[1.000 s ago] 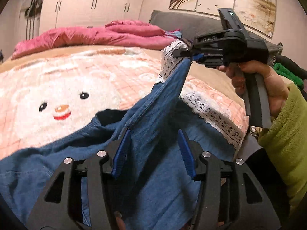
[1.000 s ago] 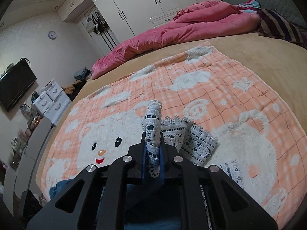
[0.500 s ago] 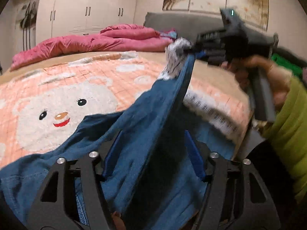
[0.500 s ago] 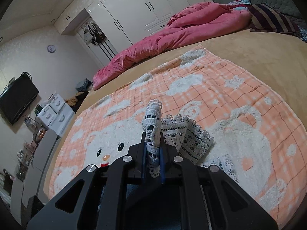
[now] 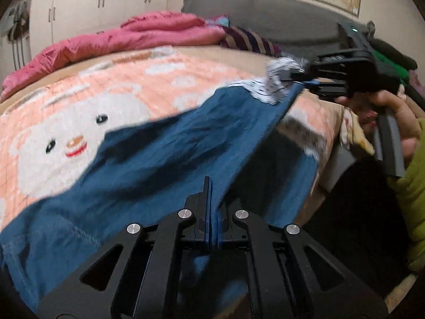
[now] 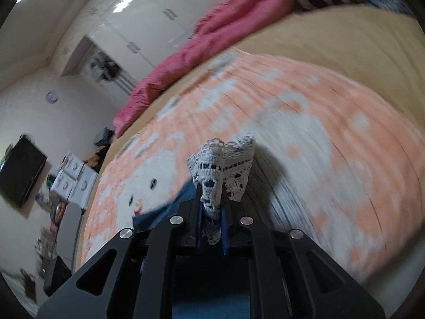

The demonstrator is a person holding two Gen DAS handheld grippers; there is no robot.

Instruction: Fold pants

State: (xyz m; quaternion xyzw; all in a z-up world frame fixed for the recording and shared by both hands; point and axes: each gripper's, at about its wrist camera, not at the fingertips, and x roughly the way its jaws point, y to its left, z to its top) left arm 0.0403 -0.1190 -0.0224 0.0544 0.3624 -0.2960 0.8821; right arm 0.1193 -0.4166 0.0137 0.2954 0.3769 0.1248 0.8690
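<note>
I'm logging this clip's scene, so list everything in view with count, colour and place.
pants: one, blue, white lace hem, stretched over the bed
blanket: one, peach, bear face, on the bed
duvet: one, pink, far side of bed
pillow: one, striped, by the headboard
wardrobe: white, far wall
clock: one, on the wall
TV: one, black, wall
left tool: shut on pants
right tool: shut on lace hem

Both grippers (image 5: 211,212) (image 6: 211,207) clamped tight.

white wardrobes (image 6: 148,24), grey headboard (image 5: 265,18), wall clock (image 6: 52,96), black tv (image 6: 20,174), drawer unit (image 6: 73,182)
</note>
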